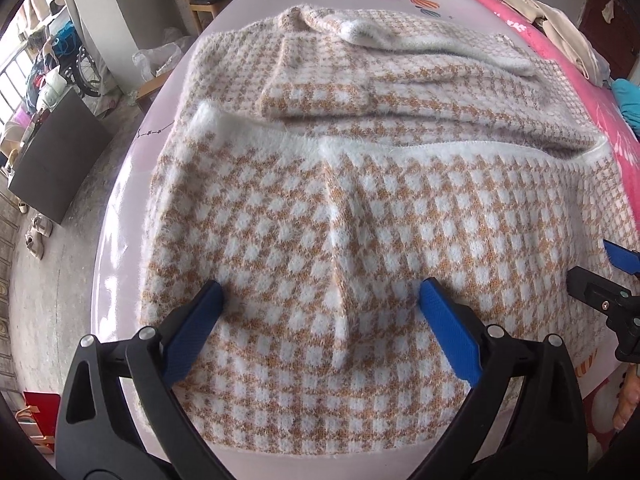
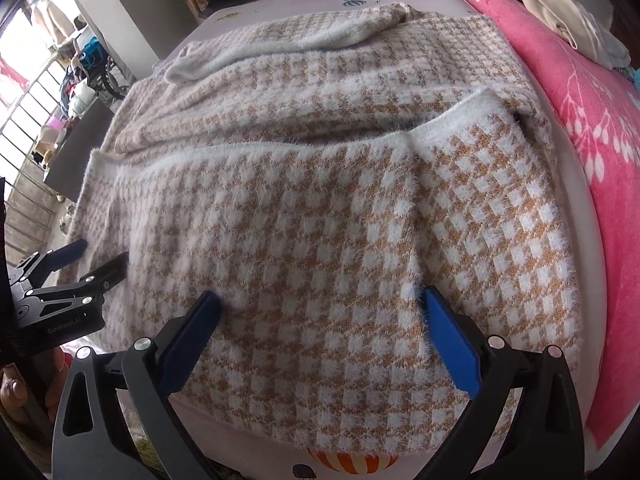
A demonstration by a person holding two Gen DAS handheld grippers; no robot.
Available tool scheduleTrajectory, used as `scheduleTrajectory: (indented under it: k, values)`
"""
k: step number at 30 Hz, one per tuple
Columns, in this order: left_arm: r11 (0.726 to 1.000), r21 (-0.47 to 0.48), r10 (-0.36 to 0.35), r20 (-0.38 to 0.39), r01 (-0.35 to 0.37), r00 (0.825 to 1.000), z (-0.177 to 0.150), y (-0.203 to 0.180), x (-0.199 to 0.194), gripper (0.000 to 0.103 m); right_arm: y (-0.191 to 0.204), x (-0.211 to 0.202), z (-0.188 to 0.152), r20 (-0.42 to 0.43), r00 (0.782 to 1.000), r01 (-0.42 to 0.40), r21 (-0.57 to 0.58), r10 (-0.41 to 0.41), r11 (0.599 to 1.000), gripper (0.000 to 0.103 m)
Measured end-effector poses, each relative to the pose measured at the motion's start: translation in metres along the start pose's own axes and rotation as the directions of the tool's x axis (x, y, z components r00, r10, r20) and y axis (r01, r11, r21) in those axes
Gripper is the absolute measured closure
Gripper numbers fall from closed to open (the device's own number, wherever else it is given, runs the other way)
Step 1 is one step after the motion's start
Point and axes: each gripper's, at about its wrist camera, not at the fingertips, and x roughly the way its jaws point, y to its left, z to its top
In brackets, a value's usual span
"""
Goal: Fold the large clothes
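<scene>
Pink blanket [image 2: 592,128] crowds the sweater's [image 2: 320,220] right side — left side open.

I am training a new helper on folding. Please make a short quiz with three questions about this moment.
1. True or false: the left gripper is clamped on the sweater.
2. What lies beside the sweater, on the right gripper's side? A. pink blanket B. green towel C. black coat
3. Which colour is the sweater's fuzzy hem?

Key: 1 false, both grippers are open. 2 A. 3 white.
</scene>
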Motion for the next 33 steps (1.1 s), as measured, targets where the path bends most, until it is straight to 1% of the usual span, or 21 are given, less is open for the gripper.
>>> scheduleTrajectory:
  k: [9,11,13,14,17,18,20,23,25,28,30,33]
  values:
    - [1.0,-0.002,-0.002,0.001,0.002,1.0,0.0,0.001,0.001,0.008,-0.003,-0.003,-0.002,0.027,1.0,-0.006,-0.003,0.006,1.0,0.006]
    - [1.0,-0.001,-0.002,0.001,0.002,1.0,0.0,0.001,0.001,0.008,-0.004,-0.005,-0.003,0.017,1.0,-0.007,-0.003,0.007,1.0,0.006]
    - [1.0,-0.001,-0.001,0.0,0.001,1.0,0.0,0.0,0.001,0.008,-0.003,-0.007,0.0,-0.022,1.0,0.006,0.008,-0.006,1.0,0.006]
    - [1.0,-0.001,-0.002,0.0,0.002,1.0,-0.001,0.001,0.001,0.008,-0.001,-0.009,0.003,-0.026,1.0,0.003,0.004,-0.003,1.0,0.006]
    - [1.0,-0.002,-0.002,0.002,0.002,1.0,-0.001,0.001,0.001,0.008,0.013,-0.021,0.008,0.038,0.999,-0.003,-0.04,0.005,0.999,0.006]
    - [1.0,-0.002,-0.003,0.003,0.003,1.0,0.0,0.001,0.001,0.008,0.017,-0.022,0.009,0.048,0.999,-0.016,-0.058,0.018,0.998,0.006]
    - [1.0,-0.002,-0.003,0.006,0.003,1.0,0.001,0.002,0.001,0.008,0.022,-0.016,0.011,0.032,0.999,-0.026,-0.073,0.029,0.997,0.006]
    - [1.0,0.005,-0.003,0.017,0.003,1.0,-0.001,0.004,0.002,0.008,0.024,0.005,0.008,-0.015,1.0,-0.006,-0.08,0.005,0.997,0.006]
    - [1.0,0.023,-0.006,0.022,0.005,1.0,-0.002,0.003,0.002,0.008,0.026,0.005,0.005,0.007,1.0,0.006,-0.09,-0.006,0.996,0.006]
    - [0.999,0.046,-0.022,0.036,0.021,0.999,-0.005,0.003,-0.001,0.008,0.025,0.005,0.004,0.005,1.0,0.0,-0.089,0.001,0.996,0.006]
    - [0.998,0.052,-0.043,0.069,0.04,0.997,-0.008,0.005,-0.008,0.008,0.025,0.005,0.004,0.001,1.0,-0.004,-0.094,0.004,0.996,0.006]
    - [0.998,0.024,-0.065,0.162,0.062,0.985,-0.01,0.019,-0.025,0.008,0.025,0.004,0.004,0.0,1.0,-0.006,-0.1,0.006,0.995,0.006]
